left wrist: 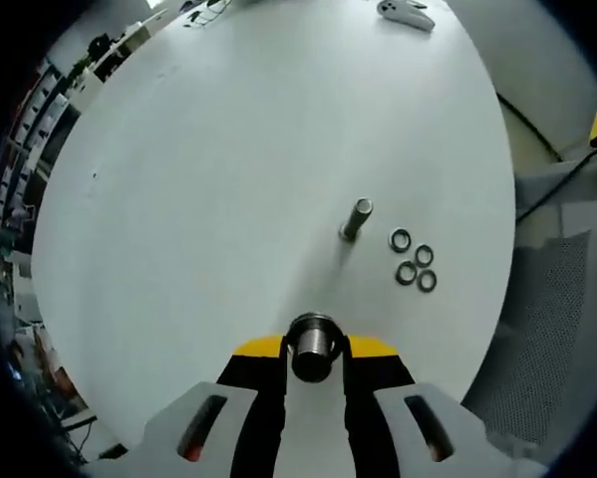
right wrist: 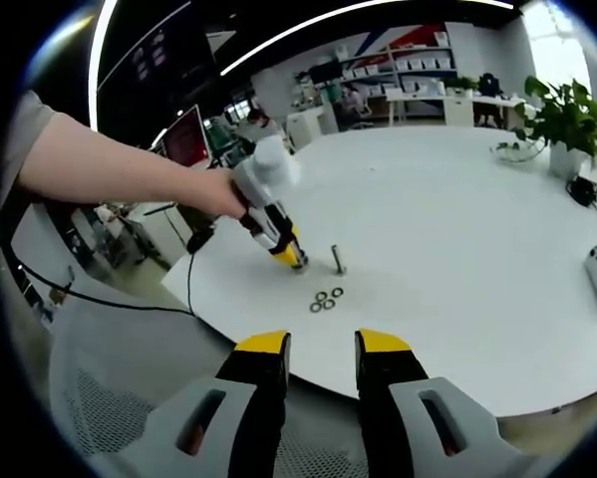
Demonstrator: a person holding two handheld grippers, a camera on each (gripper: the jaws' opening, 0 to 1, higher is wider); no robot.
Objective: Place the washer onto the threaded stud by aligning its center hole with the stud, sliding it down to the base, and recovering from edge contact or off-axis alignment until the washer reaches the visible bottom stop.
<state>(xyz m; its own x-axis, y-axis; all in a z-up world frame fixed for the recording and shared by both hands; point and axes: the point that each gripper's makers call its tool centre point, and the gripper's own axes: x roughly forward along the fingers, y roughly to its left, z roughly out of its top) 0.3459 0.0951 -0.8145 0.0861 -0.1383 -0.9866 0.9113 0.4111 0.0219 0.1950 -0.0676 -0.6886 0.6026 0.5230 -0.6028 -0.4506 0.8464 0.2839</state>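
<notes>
Washers (left wrist: pixel 413 259), four, loose on counter (left wrist: pixel 198 199) at four o'clock of bare upright stud (left wrist: pixel 357 218); none threaded. Left claw (left wrist: pixel 313 351) clamped on metal cylinder (left wrist: pixel 313 344); right claw (right wrist: pixel 321 349) narrowly open, empty.

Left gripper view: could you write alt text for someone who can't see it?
The left gripper, its yellow-tipped jaws shut on a short metal cylinder, is above a round white table. Beyond it a threaded stud stands upright, with four washers lying flat beside it.
</notes>
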